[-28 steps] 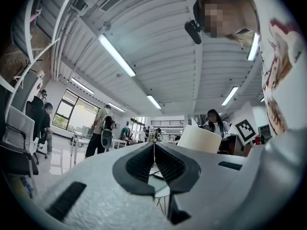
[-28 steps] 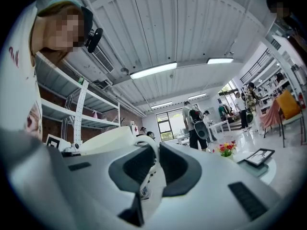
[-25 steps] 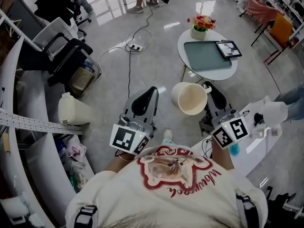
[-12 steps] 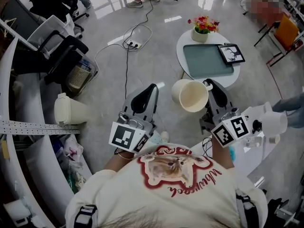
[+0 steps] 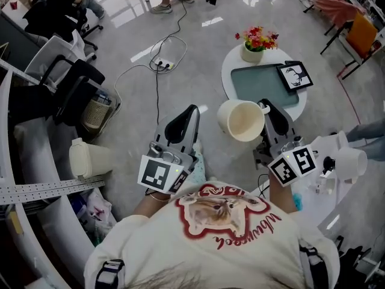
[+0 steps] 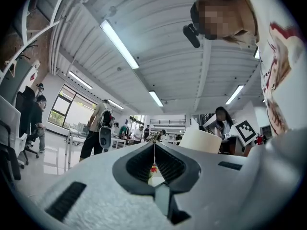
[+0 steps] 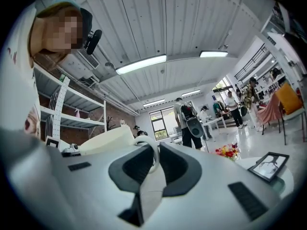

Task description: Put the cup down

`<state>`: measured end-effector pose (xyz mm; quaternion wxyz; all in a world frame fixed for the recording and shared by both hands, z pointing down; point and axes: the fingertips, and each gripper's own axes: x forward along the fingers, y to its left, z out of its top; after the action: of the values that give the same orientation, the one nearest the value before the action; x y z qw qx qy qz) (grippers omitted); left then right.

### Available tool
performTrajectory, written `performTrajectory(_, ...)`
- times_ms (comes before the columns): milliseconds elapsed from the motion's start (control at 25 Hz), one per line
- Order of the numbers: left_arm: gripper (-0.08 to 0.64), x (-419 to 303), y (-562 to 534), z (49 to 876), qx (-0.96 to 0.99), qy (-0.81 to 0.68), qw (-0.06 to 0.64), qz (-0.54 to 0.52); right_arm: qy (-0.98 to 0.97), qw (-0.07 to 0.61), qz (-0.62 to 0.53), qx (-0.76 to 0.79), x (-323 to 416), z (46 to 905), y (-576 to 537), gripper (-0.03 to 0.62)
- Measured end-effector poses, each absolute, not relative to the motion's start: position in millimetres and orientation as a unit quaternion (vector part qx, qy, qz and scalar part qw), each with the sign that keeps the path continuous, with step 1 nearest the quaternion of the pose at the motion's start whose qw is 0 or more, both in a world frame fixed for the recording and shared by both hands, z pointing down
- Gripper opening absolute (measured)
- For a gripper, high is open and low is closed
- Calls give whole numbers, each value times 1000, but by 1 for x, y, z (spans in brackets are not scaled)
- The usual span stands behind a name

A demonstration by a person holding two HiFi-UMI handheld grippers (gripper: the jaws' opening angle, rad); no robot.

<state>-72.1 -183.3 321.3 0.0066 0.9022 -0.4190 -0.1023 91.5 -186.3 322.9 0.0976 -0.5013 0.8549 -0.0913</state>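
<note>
Jaws of the right tool (image 5: 264,105) (image 7: 154,150) are closed on the loop handle (image 7: 152,153) of a cream cup (image 5: 241,120) (image 7: 107,138), so the cup hangs in the air to the left of that tool, tipped on its side with its open mouth turned up toward the head camera. The left tool (image 5: 193,111) (image 6: 154,145) is held alongside, apart from the cup, with its jaws pressed together and only a thin slit between them; nothing sits in them. From the left tool's camera the cup (image 6: 206,140) shows off to the right. Beyond the cup stands a small round white table (image 5: 227,71), and in the head view the cup overlaps the table's near edge. On the table lie a grey-green tray (image 5: 258,83), a pot of flowers (image 5: 256,40) at the far side, and a dark picture frame (image 5: 294,75) resting over the tray's right corner. Shiny grey floor (image 5: 198,59) spreads below both tools.
</note>
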Motion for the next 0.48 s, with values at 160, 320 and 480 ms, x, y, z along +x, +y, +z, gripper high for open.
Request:
performTrajectory(160, 17, -71, -237, 315, 910, -401, 1, -102, 847, 107, -87, -514, 88, 320, -236, 52)
performTrajectory(320, 17, -64, -286, 305, 919, -379, 1, -105, 839, 115, -84, -525, 88, 315, -283, 52)
performTrajectory(480, 17, -61, -324, 307, 927, -361, 1, -102, 829, 117, -83, -540, 90, 316, -317, 52)
